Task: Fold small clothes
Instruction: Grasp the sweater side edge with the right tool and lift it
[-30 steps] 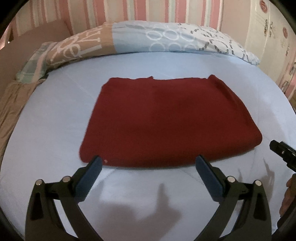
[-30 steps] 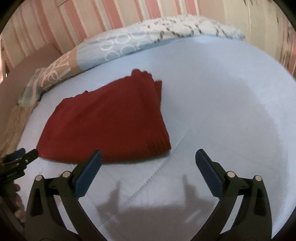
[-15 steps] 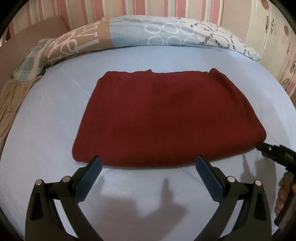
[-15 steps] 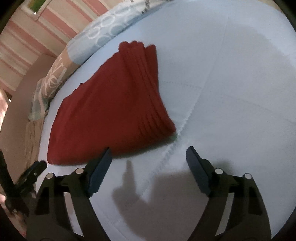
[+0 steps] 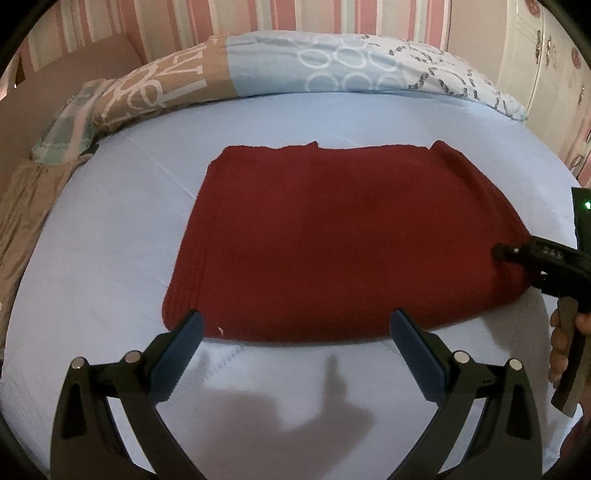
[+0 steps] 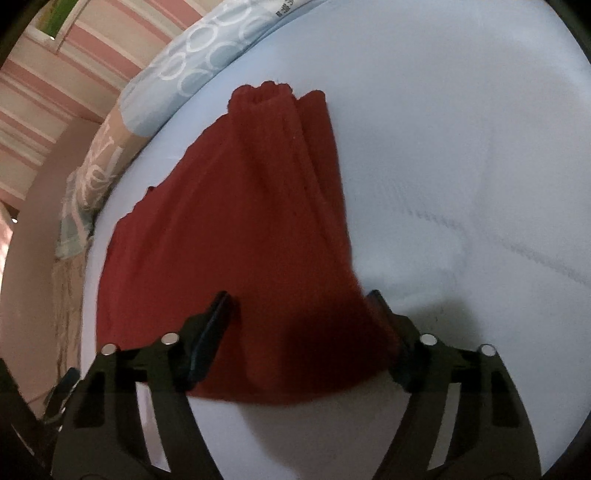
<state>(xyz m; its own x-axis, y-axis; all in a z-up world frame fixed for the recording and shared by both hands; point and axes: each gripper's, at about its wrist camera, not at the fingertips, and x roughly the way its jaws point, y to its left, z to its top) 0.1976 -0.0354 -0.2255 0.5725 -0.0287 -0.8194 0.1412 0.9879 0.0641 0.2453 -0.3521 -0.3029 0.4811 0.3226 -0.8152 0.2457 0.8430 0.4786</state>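
Observation:
A dark red knitted garment (image 5: 343,240), folded into a rough rectangle, lies flat on the light blue bed sheet (image 5: 110,266). My left gripper (image 5: 293,334) is open, with its fingertips at the garment's near edge. My right gripper (image 6: 299,308) is open and straddles the garment's near right corner (image 6: 295,347), with cloth between the jaws. The right gripper also shows in the left wrist view (image 5: 532,258), at the garment's right edge.
A patterned blue and tan pillow (image 5: 295,70) lies along the far side of the bed. Tan bedding (image 5: 26,206) hangs at the left. A striped pink wall (image 5: 184,22) stands behind, and a white wardrobe (image 5: 546,66) at the right.
Both grippers have moved in toward the garment. The right gripper has tilted down and come over the garment's right corner, which now lies between its jaws.

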